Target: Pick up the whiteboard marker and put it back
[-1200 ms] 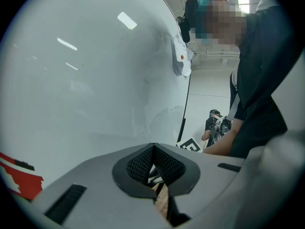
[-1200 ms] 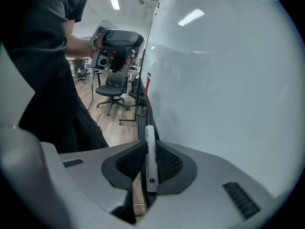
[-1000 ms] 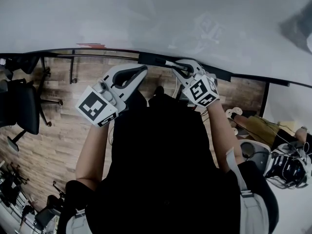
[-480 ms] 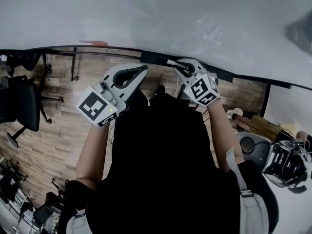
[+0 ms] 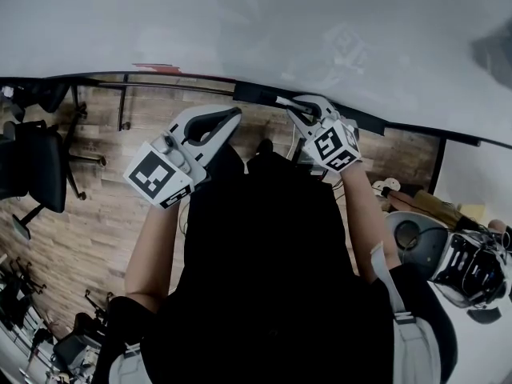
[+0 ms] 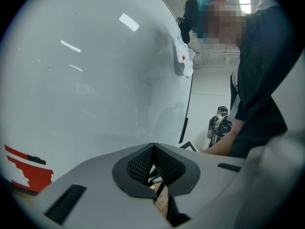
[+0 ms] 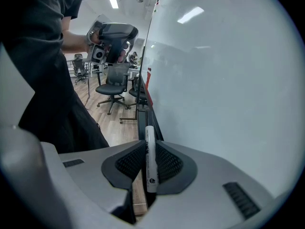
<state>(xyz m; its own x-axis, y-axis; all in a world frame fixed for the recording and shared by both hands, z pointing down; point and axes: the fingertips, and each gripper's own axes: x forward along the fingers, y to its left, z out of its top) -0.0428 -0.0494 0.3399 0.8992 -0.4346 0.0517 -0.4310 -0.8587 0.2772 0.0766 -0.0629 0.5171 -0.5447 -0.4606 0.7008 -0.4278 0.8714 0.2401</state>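
We hold the right gripper (image 7: 150,150) up against the lower edge of the whiteboard (image 7: 224,80), and its jaws are clenched on the whiteboard marker (image 7: 151,162). The marker is white and lies lengthwise between the ribbed pads, its far end reaching out past the jaw tips over the dark rail (image 7: 142,120) that runs along the bottom of the board. We cannot tell whether that end touches the rail.

In the head view the right gripper (image 5: 301,107) sits at the rail (image 5: 256,96), and the left gripper (image 5: 233,115) hangs just beside it, tips toward the board (image 5: 256,22). In its own view the left gripper (image 6: 153,149) has its jaws pressed together at the tips with nothing between them. A red mark (image 6: 26,168) shows on the board to its left. Behind us lie a wooden floor (image 5: 88,214) and an office chair (image 7: 112,87).
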